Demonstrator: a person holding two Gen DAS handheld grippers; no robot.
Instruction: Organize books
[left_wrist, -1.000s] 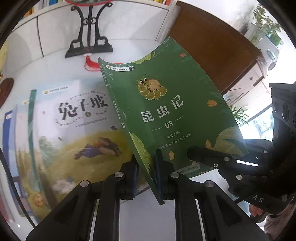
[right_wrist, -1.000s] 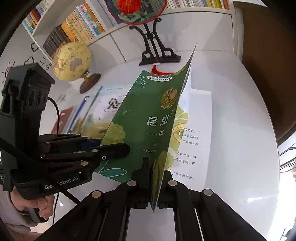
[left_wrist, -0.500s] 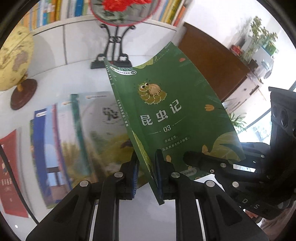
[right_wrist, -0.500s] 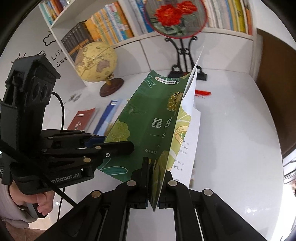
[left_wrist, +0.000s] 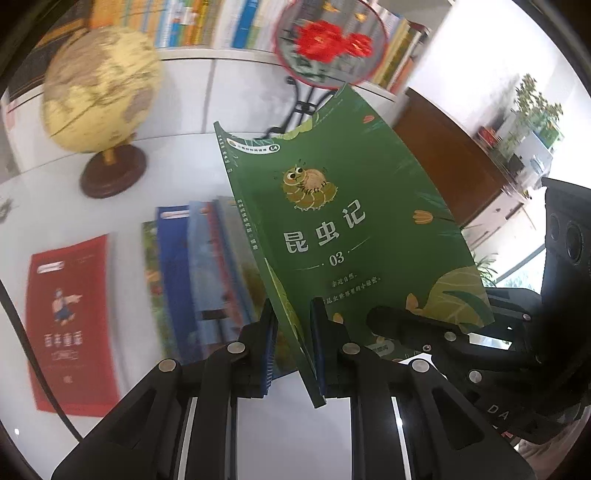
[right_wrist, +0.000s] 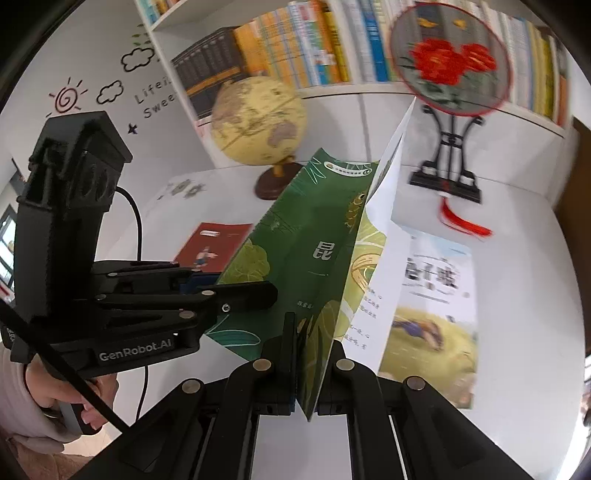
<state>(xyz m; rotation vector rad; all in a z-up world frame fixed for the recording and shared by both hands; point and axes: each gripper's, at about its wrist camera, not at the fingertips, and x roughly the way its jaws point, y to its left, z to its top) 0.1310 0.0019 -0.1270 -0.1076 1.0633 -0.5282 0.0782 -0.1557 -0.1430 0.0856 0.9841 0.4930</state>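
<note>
Green book (left_wrist: 343, 236) held up off the white worktop (left_wrist: 44, 206), tilted, spine on its left side in left wrist view. Left tongs (left_wrist: 291, 343) clamped on bottom edge near the spine; right tongs (right_wrist: 314, 354) clamped on the front cover's bottom edge, cover lifted away from the white inner pages (right_wrist: 384, 206). Both sets gripping the same book, close beside each other.

On worktop under/behind it: row of overlapping books (left_wrist: 199, 273) lying flat, blurred, blue cover among them; red book (left_wrist: 70, 317) flat, apart to the left of the row. Illustrated white-and-yellow book (right_wrist: 436, 314) flat on the worktop, right of green book in right wrist view.

Containers: bookshelf (right_wrist: 295, 48) on back wall, packed w/ upright books, titles unreadable. Globe (left_wrist: 99, 92) on wood base stands at worktop's rear; round fan w/ red flowers (right_wrist: 450, 59) on black stand next to it, red tassel (right_wrist: 465, 221) lying by the stand's foot.
</note>
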